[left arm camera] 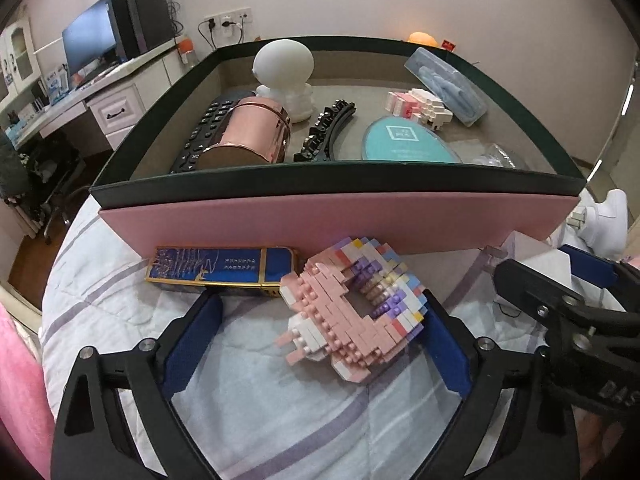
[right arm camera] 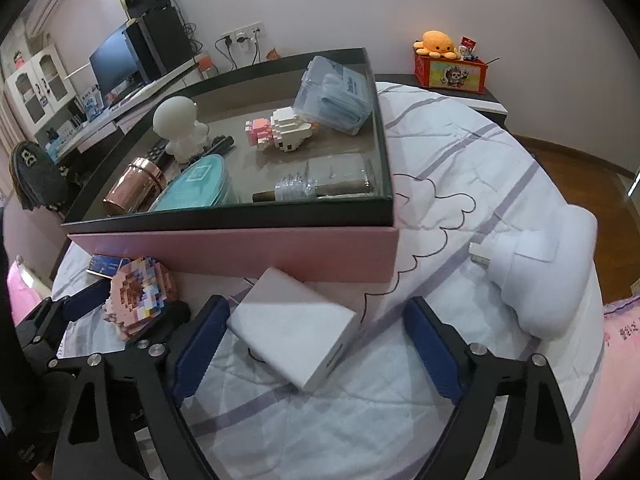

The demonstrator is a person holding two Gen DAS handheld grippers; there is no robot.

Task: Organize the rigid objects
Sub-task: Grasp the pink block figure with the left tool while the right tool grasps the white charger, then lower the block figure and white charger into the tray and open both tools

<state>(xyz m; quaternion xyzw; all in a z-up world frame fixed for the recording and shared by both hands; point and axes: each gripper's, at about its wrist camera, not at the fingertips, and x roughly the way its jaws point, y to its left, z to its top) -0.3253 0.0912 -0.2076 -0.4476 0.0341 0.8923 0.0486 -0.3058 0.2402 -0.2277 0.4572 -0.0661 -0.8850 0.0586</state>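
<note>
- On the bed, up against the pink front wall of the box (left arm camera: 320, 216): three items not yet stowed, as far as I can see.
- Already inside the box: remote (left arm camera: 204, 132), rose-gold canister (left arm camera: 256, 132), white figurine (left arm camera: 284, 76), black hair clip (left arm camera: 324, 128), teal oval case (left arm camera: 408, 140), small pink/white brick model (left arm camera: 418, 106), clear blue case (left arm camera: 444, 84). Most of the job looks done.
- Left gripper (left arm camera: 320, 336): jaws apart, straddling the pink brick donut (left arm camera: 352, 312); right-hand pad looks to be touching it, left pad clear. Not clamped yet.
- Blue/gold flat box (left arm camera: 220, 268) lies just beside the donut, at the box's front wall, near its left corner.
- Right gripper (right arm camera: 316, 344): jaws apart around the white power bank (right arm camera: 296, 328); left pad near its edge, right pad well clear. No grip.
- White plug adapter (right arm camera: 548, 276) sits toward the bed's right edge, untouched.
- Est. left to do: donut, power bank, blue/gold box, adapter.
</note>
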